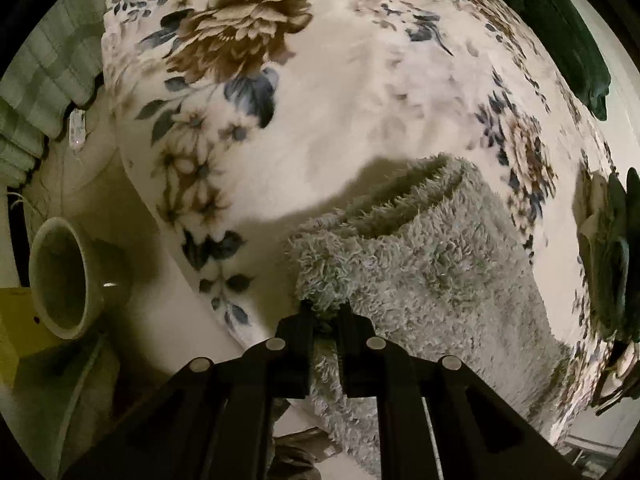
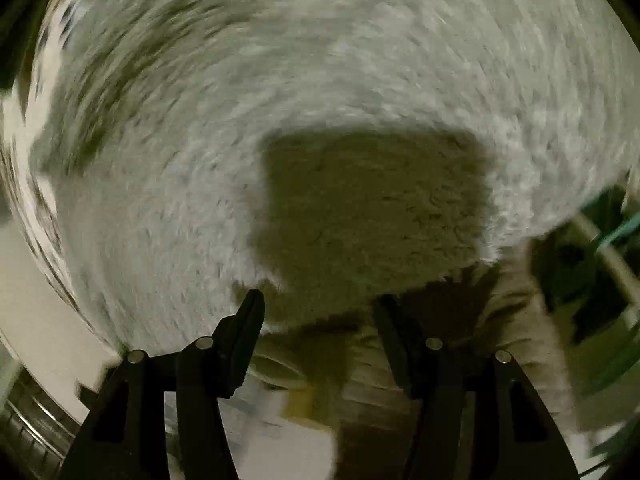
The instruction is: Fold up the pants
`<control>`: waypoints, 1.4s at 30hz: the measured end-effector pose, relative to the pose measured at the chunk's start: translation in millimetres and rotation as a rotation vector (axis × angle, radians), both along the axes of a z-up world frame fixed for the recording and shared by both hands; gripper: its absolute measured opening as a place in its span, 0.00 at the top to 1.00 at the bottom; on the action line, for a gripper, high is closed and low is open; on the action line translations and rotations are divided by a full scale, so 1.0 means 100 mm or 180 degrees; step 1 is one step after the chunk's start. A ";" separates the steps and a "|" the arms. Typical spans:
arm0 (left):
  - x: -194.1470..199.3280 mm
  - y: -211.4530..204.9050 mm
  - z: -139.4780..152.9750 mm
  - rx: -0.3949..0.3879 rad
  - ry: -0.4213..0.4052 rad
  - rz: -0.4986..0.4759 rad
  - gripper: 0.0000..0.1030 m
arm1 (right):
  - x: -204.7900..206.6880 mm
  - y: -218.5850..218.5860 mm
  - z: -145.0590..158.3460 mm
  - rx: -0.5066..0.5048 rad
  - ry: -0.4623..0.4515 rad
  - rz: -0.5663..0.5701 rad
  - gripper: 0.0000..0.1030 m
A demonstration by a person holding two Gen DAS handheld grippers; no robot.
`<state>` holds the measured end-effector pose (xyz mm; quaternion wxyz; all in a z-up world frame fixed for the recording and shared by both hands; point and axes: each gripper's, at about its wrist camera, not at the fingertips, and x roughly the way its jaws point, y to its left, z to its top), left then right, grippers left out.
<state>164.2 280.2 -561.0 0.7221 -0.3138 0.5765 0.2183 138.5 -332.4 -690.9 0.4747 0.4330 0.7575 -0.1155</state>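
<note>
The pants [image 1: 420, 264] are fluffy grey-white fleece, lying on a floral blanket [image 1: 320, 120] near its front edge. My left gripper [image 1: 326, 312] is shut on an edge of the pants, with fleece pinched between the two black fingers. In the right wrist view the same fleece [image 2: 280, 100] fills most of the frame, blurred by motion. My right gripper [image 2: 320, 304] is open and empty at the fabric's near edge, and its shadow falls on the fleece.
A dark green garment [image 1: 560, 28] lies at the blanket's far right, and another dark green item [image 1: 612, 256] at the right edge. A round pale pot [image 1: 60, 276] stands on the floor at the left, below the bed's edge.
</note>
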 end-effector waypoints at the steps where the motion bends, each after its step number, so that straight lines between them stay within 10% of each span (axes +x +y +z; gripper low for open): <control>1: 0.00 0.00 0.01 0.0020 0.0016 -0.0018 0.93 | -0.06 -0.03 -0.03 -0.0040 -0.0018 -0.0113 0.93; 13: -0.15 0.00 0.00 0.0075 0.0338 -0.0109 0.88 | -0.18 0.26 -0.03 -0.0209 -0.0130 0.0180 0.90; 14: -0.13 -0.05 0.06 0.0082 0.0324 -0.0139 0.88 | -0.14 0.27 -0.03 -0.0207 -0.0186 0.0265 0.83; 16: -0.09 -0.24 0.23 0.0239 0.0334 -0.0296 0.71 | -0.09 0.25 0.07 -0.0186 -0.0434 0.0391 0.21; 18: -0.04 -0.47 0.37 0.0377 0.0318 -0.0507 0.40 | -0.10 0.19 0.19 -0.0163 -0.0680 0.0406 0.06; 20: 0.00 -0.84 0.56 0.0498 0.0236 -0.0798 0.17 | -0.19 0.04 0.32 -0.0225 -0.0865 0.0373 0.06; 34: 0.29 -3.98 0.34 0.0175 0.0275 -0.2516 0.16 | -1.48 -2.91 0.70 -0.1730 -0.1400 -0.1294 0.06; 42: 0.23 -5.47 -0.15 0.0377 0.0355 -0.3413 0.16 | -1.63 -3.83 0.24 -0.1478 -0.1956 -0.1652 0.32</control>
